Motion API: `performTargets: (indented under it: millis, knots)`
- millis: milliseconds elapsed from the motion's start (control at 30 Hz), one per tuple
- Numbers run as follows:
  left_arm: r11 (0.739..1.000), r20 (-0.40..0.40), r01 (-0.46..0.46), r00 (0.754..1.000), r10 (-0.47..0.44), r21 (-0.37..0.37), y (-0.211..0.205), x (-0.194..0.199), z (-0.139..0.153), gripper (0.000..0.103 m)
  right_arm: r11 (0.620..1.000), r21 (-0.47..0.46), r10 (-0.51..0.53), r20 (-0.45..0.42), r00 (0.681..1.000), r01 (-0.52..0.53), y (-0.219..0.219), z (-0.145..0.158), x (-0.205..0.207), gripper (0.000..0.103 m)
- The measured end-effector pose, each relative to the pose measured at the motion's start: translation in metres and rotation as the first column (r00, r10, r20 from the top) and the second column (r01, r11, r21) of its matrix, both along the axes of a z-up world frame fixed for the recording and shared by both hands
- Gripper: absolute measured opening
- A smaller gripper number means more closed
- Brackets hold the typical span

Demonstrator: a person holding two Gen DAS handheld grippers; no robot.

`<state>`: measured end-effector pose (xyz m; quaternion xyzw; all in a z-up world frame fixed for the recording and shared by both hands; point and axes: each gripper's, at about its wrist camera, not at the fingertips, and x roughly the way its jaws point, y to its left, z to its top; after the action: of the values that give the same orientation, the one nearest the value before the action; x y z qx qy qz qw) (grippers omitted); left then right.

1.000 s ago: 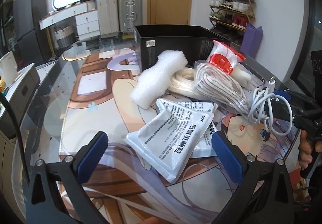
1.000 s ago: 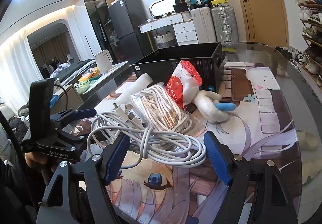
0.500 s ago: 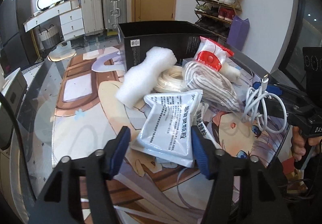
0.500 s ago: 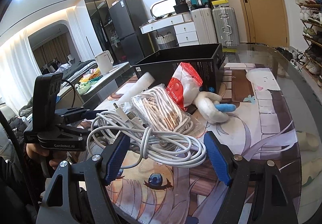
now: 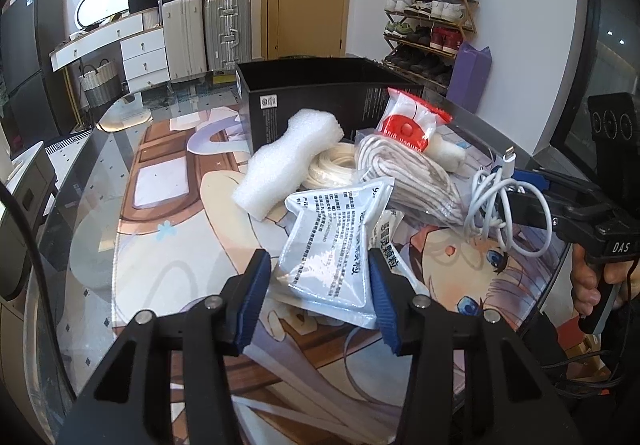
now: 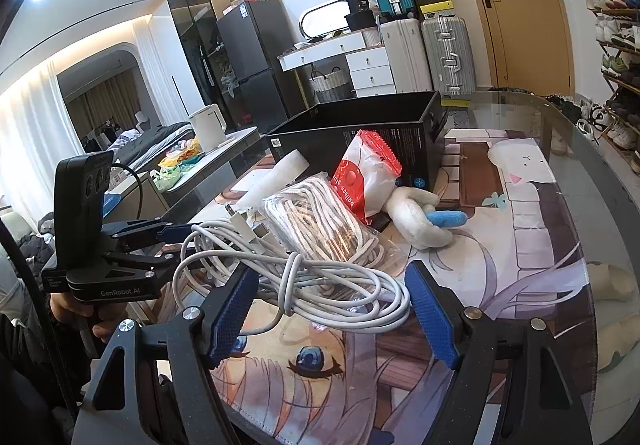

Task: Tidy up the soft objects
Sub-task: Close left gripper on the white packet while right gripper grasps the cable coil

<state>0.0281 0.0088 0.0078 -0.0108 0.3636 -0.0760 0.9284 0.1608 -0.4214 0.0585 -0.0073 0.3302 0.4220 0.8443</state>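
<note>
My left gripper (image 5: 318, 293) is shut on a silver printed foil pouch (image 5: 332, 241), lifted and tilted above the mat; a second pouch (image 5: 390, 241) lies under it. Behind it are a white foam block (image 5: 290, 161), a bagged coil of white rope (image 5: 404, 173), a red-and-white packet (image 5: 412, 125) and an open black box (image 5: 320, 93). My right gripper (image 6: 330, 309) is open, its blue pads either side of a coiled white cable (image 6: 304, 273) on the mat. A white and blue plush toy (image 6: 424, 213) lies right of the rope bag (image 6: 324, 221).
An anime-print mat (image 5: 172, 213) covers the glass table (image 6: 592, 149). The black box also shows in the right wrist view (image 6: 360, 133). Suitcases, drawers and a shoe rack stand beyond the table.
My left gripper closed from wide open onto the foil pouch and lifted it off the mat. The right gripper stayed still around the cable.
</note>
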Motion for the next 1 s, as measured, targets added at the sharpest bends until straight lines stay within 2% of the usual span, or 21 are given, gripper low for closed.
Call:
performTargets:
  millis: [367,1000]
  knots:
    - [0.999,0.085,-0.032,0.996,0.033,-0.020,0.005,-0.011,0.028,0.048,0.999,0.026,-0.020,0.029,0.999,0.020,-0.002,0.009,-0.001,0.077]
    - [0.998,0.187,-0.052,0.980,0.060,-0.047,0.006,0.014,0.062,0.048,0.993,0.063,-0.102,0.118,0.988,0.095,0.007,0.057,0.020,0.077]
